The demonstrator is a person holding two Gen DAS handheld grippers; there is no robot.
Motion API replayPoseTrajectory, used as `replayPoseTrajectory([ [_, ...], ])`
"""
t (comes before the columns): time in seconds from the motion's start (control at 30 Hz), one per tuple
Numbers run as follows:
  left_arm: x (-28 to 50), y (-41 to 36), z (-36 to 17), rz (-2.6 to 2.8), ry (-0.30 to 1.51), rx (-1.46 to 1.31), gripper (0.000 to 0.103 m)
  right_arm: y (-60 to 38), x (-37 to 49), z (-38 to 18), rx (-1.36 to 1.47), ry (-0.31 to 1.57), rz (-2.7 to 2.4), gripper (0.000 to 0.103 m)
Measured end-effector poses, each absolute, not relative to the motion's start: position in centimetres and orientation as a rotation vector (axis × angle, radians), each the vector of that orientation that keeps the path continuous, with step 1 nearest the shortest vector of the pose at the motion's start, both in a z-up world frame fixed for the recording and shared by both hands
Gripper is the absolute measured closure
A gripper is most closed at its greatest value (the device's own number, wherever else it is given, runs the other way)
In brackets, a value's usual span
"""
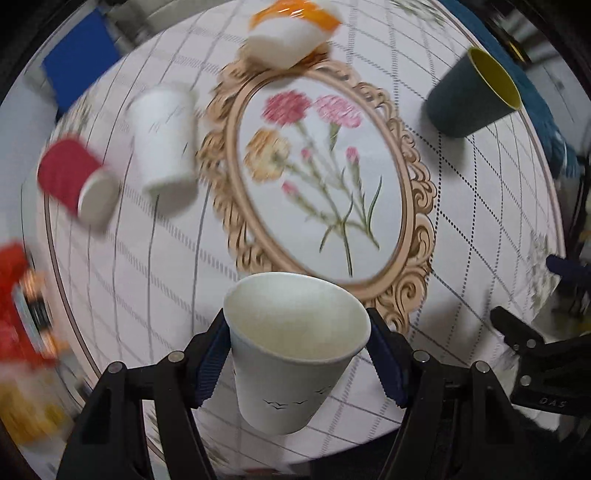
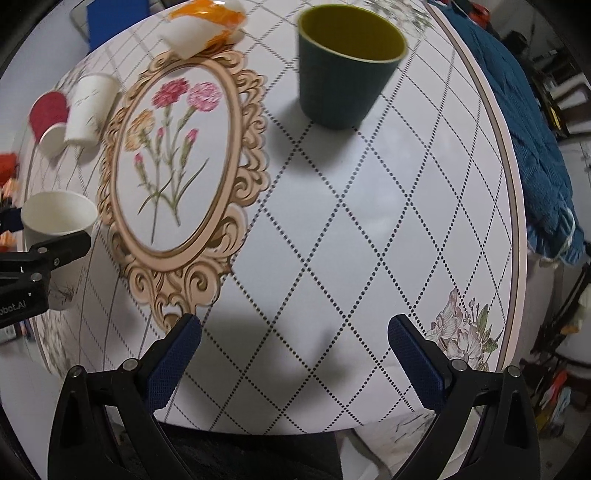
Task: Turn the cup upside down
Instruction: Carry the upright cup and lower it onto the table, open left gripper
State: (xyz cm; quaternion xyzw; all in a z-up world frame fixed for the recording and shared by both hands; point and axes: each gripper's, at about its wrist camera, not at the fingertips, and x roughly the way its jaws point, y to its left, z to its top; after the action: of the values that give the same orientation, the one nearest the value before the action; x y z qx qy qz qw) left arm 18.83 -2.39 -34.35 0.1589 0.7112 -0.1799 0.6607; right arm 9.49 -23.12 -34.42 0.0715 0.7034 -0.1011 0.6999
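Note:
A white paper cup with small bird marks (image 1: 291,354) sits mouth-up between the blue pads of my left gripper (image 1: 297,360), which is shut on its sides, just above the table. The same cup (image 2: 55,229) and the left gripper's black finger show at the left edge of the right wrist view. My right gripper (image 2: 293,363) is open and empty over the near part of the round table (image 2: 332,240). A dark green cup with a yellow inside (image 2: 343,62) stands upright beyond it; it also shows in the left wrist view (image 1: 472,96).
A white paper cup (image 1: 162,140) and a red cup (image 1: 74,177) stand upside down at the far left. An orange-and-white packet (image 1: 291,29) lies at the far edge. A blue cloth (image 2: 532,140) hangs on the right. Red and yellow items (image 1: 18,325) sit off the left.

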Motion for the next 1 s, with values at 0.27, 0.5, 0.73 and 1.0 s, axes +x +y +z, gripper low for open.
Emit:
replayPoseTrajectory([
  [0.27,14.4,1.7,-34.5,-0.245,1.7,0.14,0.035,-20.8,7.8,-34.6,0.071,1.568,-0.118,0.0],
  [0.5,12.5,4.2,-36.8,-0.151,1.812,-0.023,0.035,-19.0,6.8,-36.1,0.007,1.599,-0.059,0.0],
  [0.73,13.2,5.5,-39.6,-0.109,1.858,-0.129,0.035,-17.9,6.4,-37.4,-0.011,1.625,-0.068,0.0],
  [1.0,15.6,5.0,-40.8,-0.118,1.848,-0.22,0.035,-18.6,6.6,-38.4,0.014,1.639,-0.135,0.0],
])
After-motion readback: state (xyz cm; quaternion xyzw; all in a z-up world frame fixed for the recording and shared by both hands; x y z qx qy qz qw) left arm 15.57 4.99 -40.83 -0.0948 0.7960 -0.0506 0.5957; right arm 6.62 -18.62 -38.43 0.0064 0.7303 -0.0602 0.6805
